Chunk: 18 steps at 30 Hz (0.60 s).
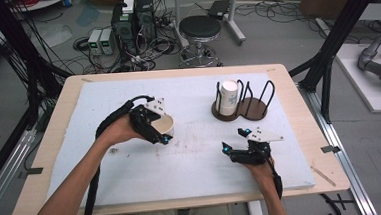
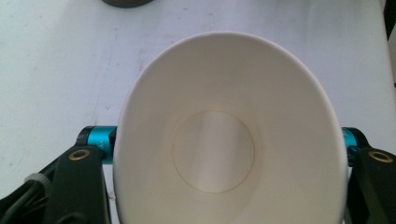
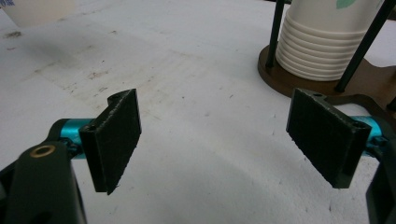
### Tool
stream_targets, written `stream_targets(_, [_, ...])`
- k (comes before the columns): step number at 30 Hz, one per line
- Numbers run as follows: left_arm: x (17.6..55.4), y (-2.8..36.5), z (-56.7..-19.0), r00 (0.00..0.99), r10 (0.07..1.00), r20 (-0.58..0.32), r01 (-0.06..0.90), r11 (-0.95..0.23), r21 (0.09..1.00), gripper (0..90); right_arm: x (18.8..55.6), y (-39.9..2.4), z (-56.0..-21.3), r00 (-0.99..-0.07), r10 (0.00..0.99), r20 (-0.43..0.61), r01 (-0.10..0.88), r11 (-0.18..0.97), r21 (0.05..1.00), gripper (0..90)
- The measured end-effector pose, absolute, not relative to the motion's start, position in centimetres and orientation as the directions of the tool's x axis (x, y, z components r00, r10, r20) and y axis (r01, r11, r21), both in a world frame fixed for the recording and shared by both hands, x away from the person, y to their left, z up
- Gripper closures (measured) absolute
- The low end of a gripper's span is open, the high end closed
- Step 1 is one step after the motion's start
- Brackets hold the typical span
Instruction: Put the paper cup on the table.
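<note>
A white paper cup (image 1: 168, 124) sits between the jaws of my left gripper (image 1: 161, 132) at the middle left of the white board, and the gripper is shut on it. In the left gripper view the cup (image 2: 224, 140) faces the camera mouth first, squeezed into an oval, with a black jaw on either side. My right gripper (image 1: 234, 139) is open near the board's front right, and nothing lies between its black pads (image 3: 116, 140). A stack of white cups (image 1: 228, 96) stands in a dark wire holder (image 1: 251, 109) behind it; the right gripper view has the same stack (image 3: 322, 42) at its upper right.
The white foam board (image 1: 132, 166) covers a wooden table (image 1: 50, 141). The holder's right-hand bay (image 1: 258, 106) holds nothing. Beyond the table's far edge are a stool (image 1: 200, 29), computer boxes and cables on the floor. Black frame posts stand at both sides.
</note>
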<state>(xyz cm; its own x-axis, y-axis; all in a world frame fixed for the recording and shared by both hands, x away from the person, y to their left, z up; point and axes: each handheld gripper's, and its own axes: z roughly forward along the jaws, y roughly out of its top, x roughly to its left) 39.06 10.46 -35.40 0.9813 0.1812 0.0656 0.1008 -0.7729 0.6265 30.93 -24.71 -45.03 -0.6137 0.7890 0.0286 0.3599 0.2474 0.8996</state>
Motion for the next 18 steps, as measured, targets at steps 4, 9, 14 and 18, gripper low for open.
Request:
stream_targets(4, [39.5, 9.8, -36.0, 0.981, 0.181, 0.066, 0.104, -0.785, 0.61, 31.3, 30.9, -24.7, -45.0, -0.616, 0.787, 0.028, 0.361, 0.25, 0.899, 18.3])
stream_targets(9, [40.0, 9.0, -36.7, 0.981, 0.186, 0.058, 0.114, -0.791, 0.601, 31.3, 30.9, -24.7, -45.0, -0.616, 0.787, 0.031, 0.36, 0.247, 0.899, 18.3])
stream_targets(14, [40.6, 8.3, -37.5, 0.978, 0.204, 0.041, 0.14, -0.791, 0.596, 31.3, 30.9, -24.6, -45.0, -0.619, 0.785, 0.024, 0.357, 0.254, 0.899, 18.3])
stream_targets(18, [40.9, 7.7, -37.9, 0.978, 0.206, 0.035, 0.146, -0.793, 0.591, 31.3, 30.9, -24.7, -45.0, -0.62, 0.784, 0.026, 0.357, 0.252, 0.899, 18.3])
